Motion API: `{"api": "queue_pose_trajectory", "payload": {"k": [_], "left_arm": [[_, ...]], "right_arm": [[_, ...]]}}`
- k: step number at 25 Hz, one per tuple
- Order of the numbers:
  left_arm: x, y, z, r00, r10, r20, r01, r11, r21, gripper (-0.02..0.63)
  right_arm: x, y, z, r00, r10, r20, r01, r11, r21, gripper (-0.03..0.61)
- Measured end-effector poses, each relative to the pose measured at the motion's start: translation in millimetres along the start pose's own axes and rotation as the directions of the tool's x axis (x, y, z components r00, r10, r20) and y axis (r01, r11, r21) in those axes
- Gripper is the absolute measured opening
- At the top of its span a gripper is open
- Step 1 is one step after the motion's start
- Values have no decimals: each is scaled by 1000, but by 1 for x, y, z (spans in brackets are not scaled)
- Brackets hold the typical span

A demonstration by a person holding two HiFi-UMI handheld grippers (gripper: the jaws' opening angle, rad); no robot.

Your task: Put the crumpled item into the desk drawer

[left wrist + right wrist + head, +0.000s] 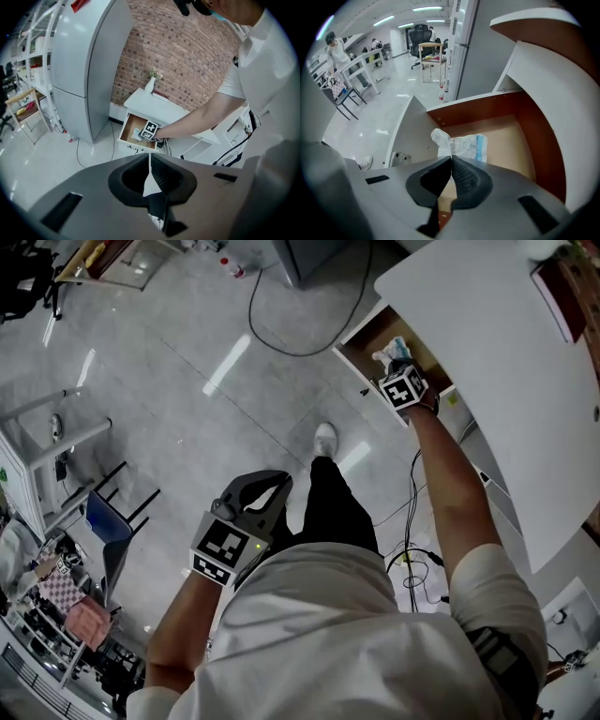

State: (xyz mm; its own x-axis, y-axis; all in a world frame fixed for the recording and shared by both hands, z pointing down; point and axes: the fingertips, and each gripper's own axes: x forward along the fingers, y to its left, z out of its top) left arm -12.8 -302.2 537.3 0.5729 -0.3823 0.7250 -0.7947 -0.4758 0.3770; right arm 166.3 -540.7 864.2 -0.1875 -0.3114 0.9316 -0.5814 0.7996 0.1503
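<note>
the right gripper point(451, 158) reaches into the open drawer point(534, 140). its jaws are pressed together on the near edge of the crumpled packet point(461, 143). the packet sticks out ahead of the tips, over the drawer floor near the left wall, with its long side running across. letting go should drop it inside, and nothing else lies there. the desk top point(487, 352) overhangs only the right side. the left gripper point(150, 158) hangs at the person's side, jaws together on nothing.
</note>
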Motion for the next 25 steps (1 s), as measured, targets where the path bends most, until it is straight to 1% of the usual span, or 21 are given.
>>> {"api": "queue_pose_trajectory", "payload": {"k": [4,9,14,18,23,25], "left_arm": [[13,8,-3,1000,-9,-7,9,1000,-18,32],[25,17,-10,1000,-23,-19,23,999,-34,32],[35,23,-19,999,-29,-32,28,999,-45,32],[37,32,-25,999,-26,-39,24,998,-55,32],[35,38,-32,999,-29,-41,27,997,-68,32],[36,36,-33,999,-31,-39,28,997,-68,32]], "right_arm": [[30,-3,1,1000,0,-8,0,1000,-3,29],[52,-6,9,1000,-14,18,14,1000,13,29],[74,3,-13,997,32,-70,-30,999,30,29],[83,3,-16,996,42,-83,-38,998,42,31],[85,12,-14,993,86,-80,-82,995,58,35],[84,11,-24,989,98,-113,-90,993,80,46]]}}
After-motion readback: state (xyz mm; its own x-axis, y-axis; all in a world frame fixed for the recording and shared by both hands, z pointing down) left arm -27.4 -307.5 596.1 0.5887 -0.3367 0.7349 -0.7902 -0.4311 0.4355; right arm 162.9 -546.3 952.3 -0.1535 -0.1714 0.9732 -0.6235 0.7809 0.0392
